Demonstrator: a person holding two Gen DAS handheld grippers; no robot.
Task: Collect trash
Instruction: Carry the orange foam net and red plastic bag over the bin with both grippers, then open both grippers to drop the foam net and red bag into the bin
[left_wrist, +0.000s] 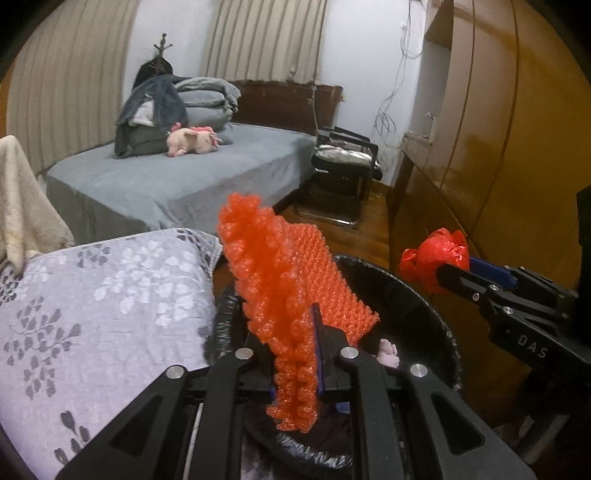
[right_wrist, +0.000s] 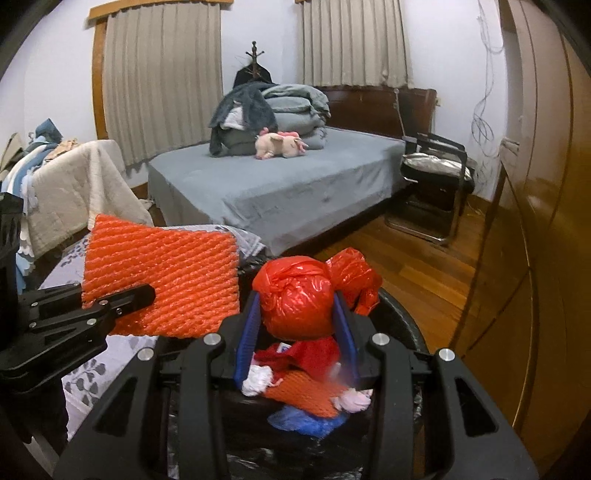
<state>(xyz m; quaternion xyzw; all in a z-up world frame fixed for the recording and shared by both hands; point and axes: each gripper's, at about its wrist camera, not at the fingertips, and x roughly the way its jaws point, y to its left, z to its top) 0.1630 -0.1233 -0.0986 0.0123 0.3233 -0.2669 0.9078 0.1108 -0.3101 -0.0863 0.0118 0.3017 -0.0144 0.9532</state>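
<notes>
My left gripper (left_wrist: 295, 354) is shut on an orange foam net sleeve (left_wrist: 280, 280), which stands up between its blue pads over the black-lined trash bin (left_wrist: 424, 295). In the right wrist view the same orange foam net sleeve (right_wrist: 166, 284) shows flat at the left, pinched by the left gripper (right_wrist: 147, 293). My right gripper (right_wrist: 299, 317) is shut on a knotted red plastic bag (right_wrist: 295, 299), held above the trash bin (right_wrist: 402, 317). The red plastic bag (left_wrist: 436, 262) and right gripper (left_wrist: 448, 271) also appear at the right of the left wrist view. Inside the bin lie an orange net, white tissue and blue plastic (right_wrist: 306, 398).
A mattress with a grey floral cover (left_wrist: 92, 314) lies left of the bin. Behind it stand a bed with a grey sheet (right_wrist: 277, 188), folded bedding and a pink plush toy (right_wrist: 280, 144). A black chair (right_wrist: 436, 173) and a wooden wardrobe (right_wrist: 535, 221) line the right side.
</notes>
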